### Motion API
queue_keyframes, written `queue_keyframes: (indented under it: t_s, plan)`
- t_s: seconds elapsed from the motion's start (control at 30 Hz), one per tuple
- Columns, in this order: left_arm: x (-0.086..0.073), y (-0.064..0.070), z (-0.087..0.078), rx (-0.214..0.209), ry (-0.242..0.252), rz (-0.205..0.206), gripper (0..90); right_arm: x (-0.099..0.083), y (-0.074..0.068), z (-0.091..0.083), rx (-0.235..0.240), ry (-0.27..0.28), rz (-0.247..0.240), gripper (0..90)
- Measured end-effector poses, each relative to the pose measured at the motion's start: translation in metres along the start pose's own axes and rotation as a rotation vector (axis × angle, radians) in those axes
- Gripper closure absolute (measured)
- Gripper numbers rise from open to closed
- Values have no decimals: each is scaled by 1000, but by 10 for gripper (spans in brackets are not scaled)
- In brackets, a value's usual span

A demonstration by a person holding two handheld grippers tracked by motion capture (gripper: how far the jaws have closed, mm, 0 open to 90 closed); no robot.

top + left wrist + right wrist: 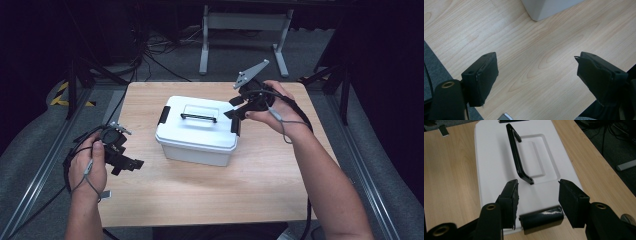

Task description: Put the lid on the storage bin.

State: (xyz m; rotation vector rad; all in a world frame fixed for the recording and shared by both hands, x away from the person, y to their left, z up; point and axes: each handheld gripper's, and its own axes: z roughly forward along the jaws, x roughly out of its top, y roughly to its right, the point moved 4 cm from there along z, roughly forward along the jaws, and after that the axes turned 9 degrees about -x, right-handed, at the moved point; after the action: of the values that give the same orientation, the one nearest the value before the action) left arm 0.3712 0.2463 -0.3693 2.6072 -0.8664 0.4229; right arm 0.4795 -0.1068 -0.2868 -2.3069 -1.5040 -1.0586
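A white lidded box (pixel 196 131) stands mid-table, with a black carry handle (pixel 198 117) lying on its lid and a black latch on each end. My right gripper (pixel 233 108) is open at the box's right end. In the right gripper view its jaws (pixel 538 183) stand on either side of the right latch (pixel 541 219), just above the lid (pixel 491 165), and the handle (pixel 517 157) runs away ahead of them. My left gripper (pixel 131 165) hovers open over bare wood, left of the box. Its jaws (pixel 535 56) are wide apart and hold nothing, with a box corner (pixel 549 8) ahead.
The wooden table (pixel 260 185) ends close behind the box and on both sides. A small grey tab (pixel 106 194) lies at the front left edge. Beyond the table are a grey metal stand (pixel 245 22) and floor cables (pixel 150 55).
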Motion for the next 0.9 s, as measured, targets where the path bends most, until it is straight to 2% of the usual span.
queue_keyframes:
  t_s: [0.2,0.43,0.53,0.57,0.6,0.77,0.83,0.9]
  plan:
    - [3,0,2,-4,-1,1,175,-17,12,-14,-28,-2,45,494]
    - [5,-4,2,6,1,-3,175,-35,21,-27,-59,-16,74,472]
    - [5,-4,2,10,2,-9,176,-54,27,-32,-92,-29,90,453]
    - [5,-4,2,10,2,-9,175,-54,27,-32,-92,-29,90,453]
    - [4,-3,1,7,4,-15,174,-61,30,-35,-103,-31,109,451]
    - [2,-4,2,10,2,-16,174,-78,38,-41,-121,-34,138,443]
    - [2,-5,2,13,1,-18,174,-87,39,-45,-123,-61,182,445]
    - [1,-5,2,13,-2,-22,175,-96,40,-46,-143,-80,196,445]
